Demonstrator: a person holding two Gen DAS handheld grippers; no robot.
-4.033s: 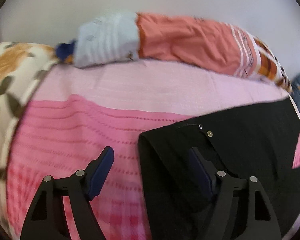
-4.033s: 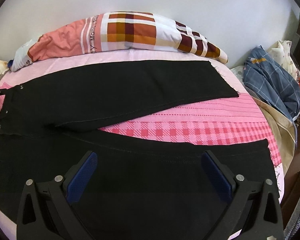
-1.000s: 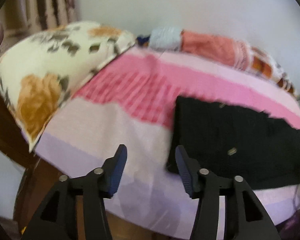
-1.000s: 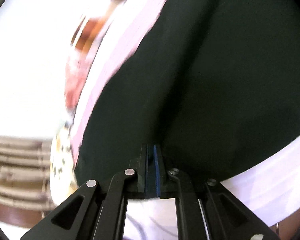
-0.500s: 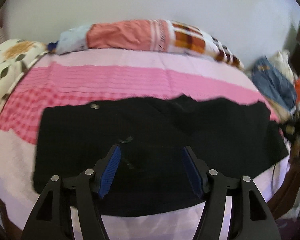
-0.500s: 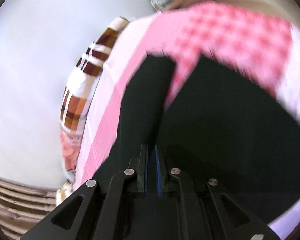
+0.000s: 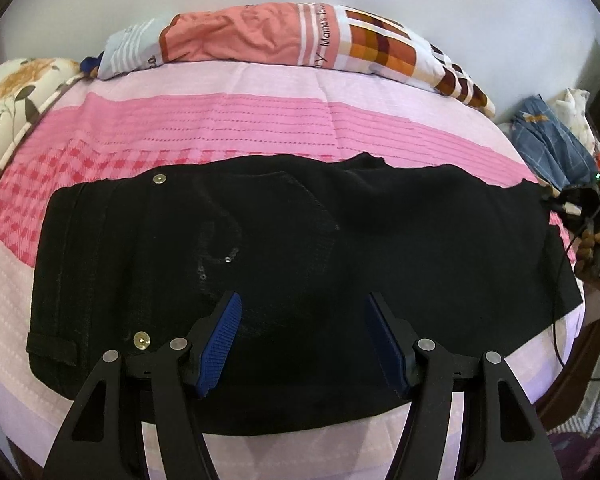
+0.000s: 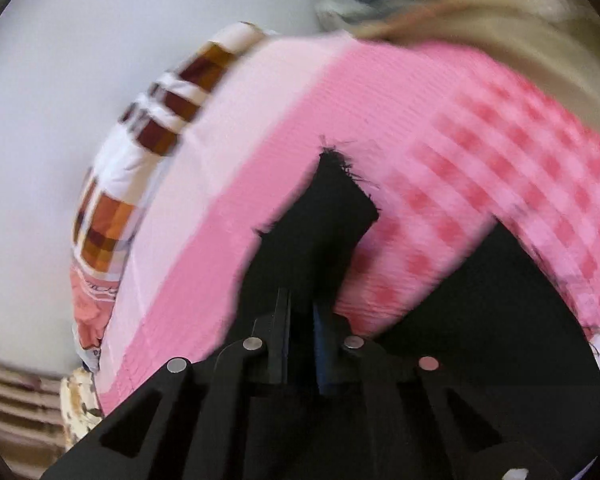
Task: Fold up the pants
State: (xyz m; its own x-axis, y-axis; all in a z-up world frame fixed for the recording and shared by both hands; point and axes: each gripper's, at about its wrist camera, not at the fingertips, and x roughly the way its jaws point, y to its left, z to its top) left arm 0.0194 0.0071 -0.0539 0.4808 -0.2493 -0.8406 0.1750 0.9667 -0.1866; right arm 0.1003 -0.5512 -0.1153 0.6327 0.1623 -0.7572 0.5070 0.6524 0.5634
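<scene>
Tongs first: left tongs point(image 7: 303, 340) open, blue ribbed pads point(image 7: 219, 344) spread apart, jaws just widened, nothing pinched; they hang over the near middle of the black denim pants point(image 7: 300, 248). Right tongs point(image 8: 300, 320) closed on a fold of the same black fabric point(image 8: 320, 232), pads nearly together with cloth running up between them to a frayed hem corner. In the left wrist view the right tongs point(image 7: 568, 204) appear at the far right edge of the pants, with a hand point(image 7: 598, 248) on the handle and a dark cable trailing down.

Pants lie across the bed as a wide dark band, legs stacked, waistband at left with two brass-coloured rivets point(image 7: 142, 339) and a belt loop visible, hem end at right. Small sequin-like dots sit near the pocket stitching.

Under them is a pink bedsheet point(image 7: 220, 120) with pale lilac, solid pink and checked bands. Along the far edge by the pale wall lies a long bolster pillow point(image 7: 280, 40) in coral, light blue and orange-brown plaid. Floral cream pillow point(image 7: 16, 92) at far left. Blue checked cloth heap point(image 7: 548, 140) beyond the right end of the bed. Right wrist view is motion-blurred, tilted.
</scene>
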